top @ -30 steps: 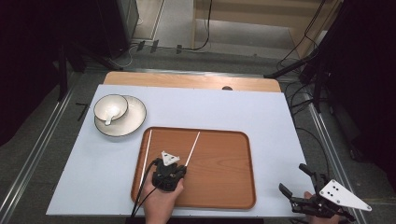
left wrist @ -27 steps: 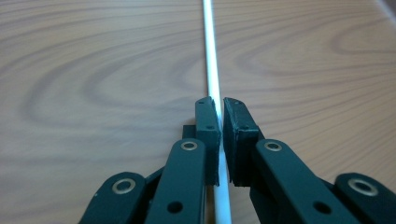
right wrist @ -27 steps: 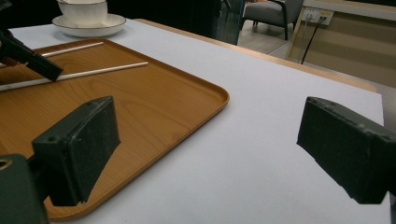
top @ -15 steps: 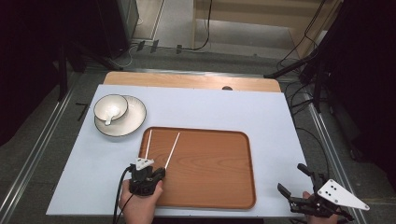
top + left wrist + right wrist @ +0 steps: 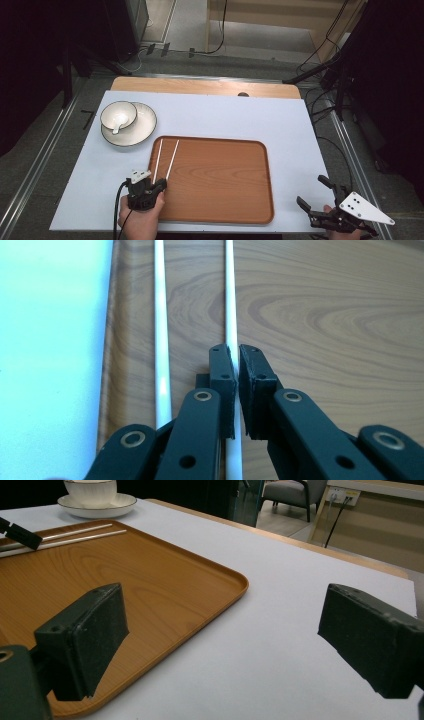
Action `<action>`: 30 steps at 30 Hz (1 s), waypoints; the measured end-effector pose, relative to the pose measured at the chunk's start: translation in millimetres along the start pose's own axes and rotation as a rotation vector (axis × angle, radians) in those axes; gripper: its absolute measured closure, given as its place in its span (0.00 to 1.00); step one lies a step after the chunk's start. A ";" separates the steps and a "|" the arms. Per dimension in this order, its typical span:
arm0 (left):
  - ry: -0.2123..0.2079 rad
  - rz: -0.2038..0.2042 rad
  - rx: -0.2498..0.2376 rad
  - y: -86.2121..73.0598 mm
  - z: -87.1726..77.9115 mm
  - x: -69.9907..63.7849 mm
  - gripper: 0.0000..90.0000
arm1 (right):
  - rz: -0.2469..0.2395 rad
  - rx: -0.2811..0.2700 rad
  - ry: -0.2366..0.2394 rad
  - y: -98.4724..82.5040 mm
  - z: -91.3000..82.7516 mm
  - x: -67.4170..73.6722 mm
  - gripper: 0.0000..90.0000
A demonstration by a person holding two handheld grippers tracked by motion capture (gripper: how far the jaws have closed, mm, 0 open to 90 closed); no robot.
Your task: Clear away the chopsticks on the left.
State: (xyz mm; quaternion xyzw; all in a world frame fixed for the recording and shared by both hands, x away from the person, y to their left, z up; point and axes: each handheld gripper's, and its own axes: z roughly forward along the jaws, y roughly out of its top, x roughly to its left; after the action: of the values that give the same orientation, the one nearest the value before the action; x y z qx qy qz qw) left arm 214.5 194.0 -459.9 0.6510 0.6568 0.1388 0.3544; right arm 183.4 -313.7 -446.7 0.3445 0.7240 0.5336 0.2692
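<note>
Two white chopsticks lie nearly side by side at the left end of the brown wooden tray (image 5: 225, 175). My left gripper (image 5: 160, 183) is at the tray's front left corner and is shut on the near end of the right chopstick (image 5: 173, 156). In the left gripper view that chopstick (image 5: 230, 300) runs between the closed jaws of the left gripper (image 5: 237, 354); the other chopstick (image 5: 161, 340) lies free beside the tray's rim. My right gripper (image 5: 311, 191) rests open over the table's front right, with nothing between its fingers (image 5: 82, 640).
A white bowl (image 5: 118, 114) with a spoon in it sits on a white plate (image 5: 142, 125) at the back left of the white tabletop (image 5: 280, 125). Cables and stands crowd the floor beyond the table's right edge.
My left gripper has moved left along the tray's front, carrying the right chopstick over beside the left one. The right gripper has stayed put.
</note>
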 end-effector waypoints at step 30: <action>-0.105 0.060 -0.077 10.6 -25.4 19.0 0.66 | -0.002 -0.001 -0.003 0.3 -0.8 0.1 0.06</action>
State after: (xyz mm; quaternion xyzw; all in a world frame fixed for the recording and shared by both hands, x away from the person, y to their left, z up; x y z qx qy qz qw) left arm 208.0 220.3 -440.5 0.6625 0.6117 0.1400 0.4090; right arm 182.9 -314.0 -446.1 0.3443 0.7237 0.5331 0.2711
